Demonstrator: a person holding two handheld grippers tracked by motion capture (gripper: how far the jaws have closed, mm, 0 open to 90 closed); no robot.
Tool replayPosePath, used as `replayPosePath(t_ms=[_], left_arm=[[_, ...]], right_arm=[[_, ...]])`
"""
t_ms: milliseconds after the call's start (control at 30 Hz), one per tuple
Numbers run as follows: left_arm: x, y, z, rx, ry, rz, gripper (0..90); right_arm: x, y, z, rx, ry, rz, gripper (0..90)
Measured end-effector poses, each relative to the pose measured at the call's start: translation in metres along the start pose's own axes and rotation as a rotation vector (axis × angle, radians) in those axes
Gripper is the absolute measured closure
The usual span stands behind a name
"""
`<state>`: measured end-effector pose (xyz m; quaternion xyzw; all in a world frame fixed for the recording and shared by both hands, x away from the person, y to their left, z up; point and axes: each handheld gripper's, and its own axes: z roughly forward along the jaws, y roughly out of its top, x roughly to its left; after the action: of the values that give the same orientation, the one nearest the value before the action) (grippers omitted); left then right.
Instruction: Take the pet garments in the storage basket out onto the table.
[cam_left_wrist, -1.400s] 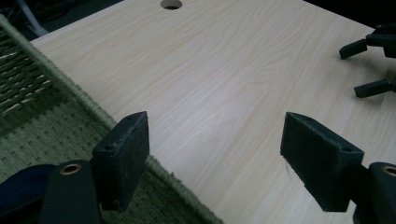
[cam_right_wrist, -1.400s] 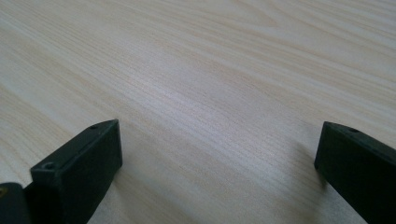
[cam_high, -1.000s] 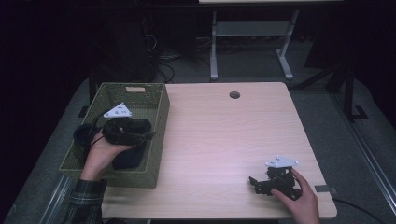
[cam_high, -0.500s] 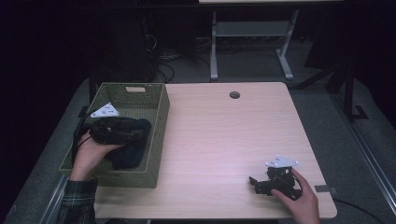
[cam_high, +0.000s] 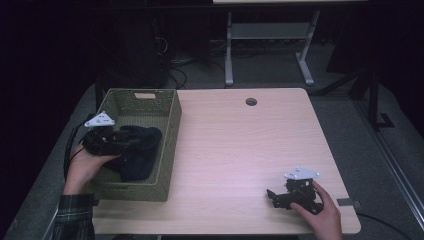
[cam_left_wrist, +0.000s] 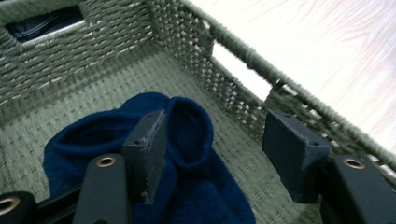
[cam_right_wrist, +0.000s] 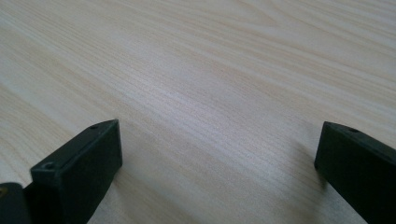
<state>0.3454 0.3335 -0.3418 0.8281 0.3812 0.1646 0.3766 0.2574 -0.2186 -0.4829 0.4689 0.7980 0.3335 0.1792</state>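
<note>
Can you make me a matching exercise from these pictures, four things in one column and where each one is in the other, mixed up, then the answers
Things
1. blue cloth
2. left gripper
3. right gripper
4. round hole

Places
A. in the tabletop near its far edge
B. lying on the floor of the woven basket
C. on the bare wooden table near its front right corner
D. inside the basket, jaws apart above the cloth

Pairs: 1-B, 2-D, 3-C, 4-A
</note>
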Motion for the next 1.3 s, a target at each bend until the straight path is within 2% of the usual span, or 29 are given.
replayPosePath(t_ms=[400, 433, 567, 933, 1100, 1300], left_arm=[[0.013, -0.009, 0.009, 0.036, 0.033, -0.004, 39.5], [0.015, -0.01, 0.01, 0.054, 0.04, 0.006, 38.4], [0.016, -0.013, 0.013, 0.071, 0.043, -0.006, 38.0], [0.02, -0.018, 0.026, 0.178, 0.078, 0.02, 38.5], [0.022, -0.022, 0.031, 0.222, 0.094, 0.017, 39.3], [0.024, -0.026, 0.037, 0.267, 0.101, 0.008, 47.8]], right_arm=[[0.0, 0.0, 0.0, 0.0, 0.0, 0.0, 0.4], [0.0, 0.0, 0.0, 0.0, 0.0, 0.0, 0.4], [0.0, 0.0, 0.0, 0.0, 0.0, 0.0, 0.4], [0.0, 0.0, 0.0, 0.0, 0.0, 0.0, 0.4], [0.0, 0.0, 0.0, 0.0, 0.0, 0.0, 0.4], [0.0, 0.0, 0.0, 0.0, 0.0, -0.001, 0.5]])
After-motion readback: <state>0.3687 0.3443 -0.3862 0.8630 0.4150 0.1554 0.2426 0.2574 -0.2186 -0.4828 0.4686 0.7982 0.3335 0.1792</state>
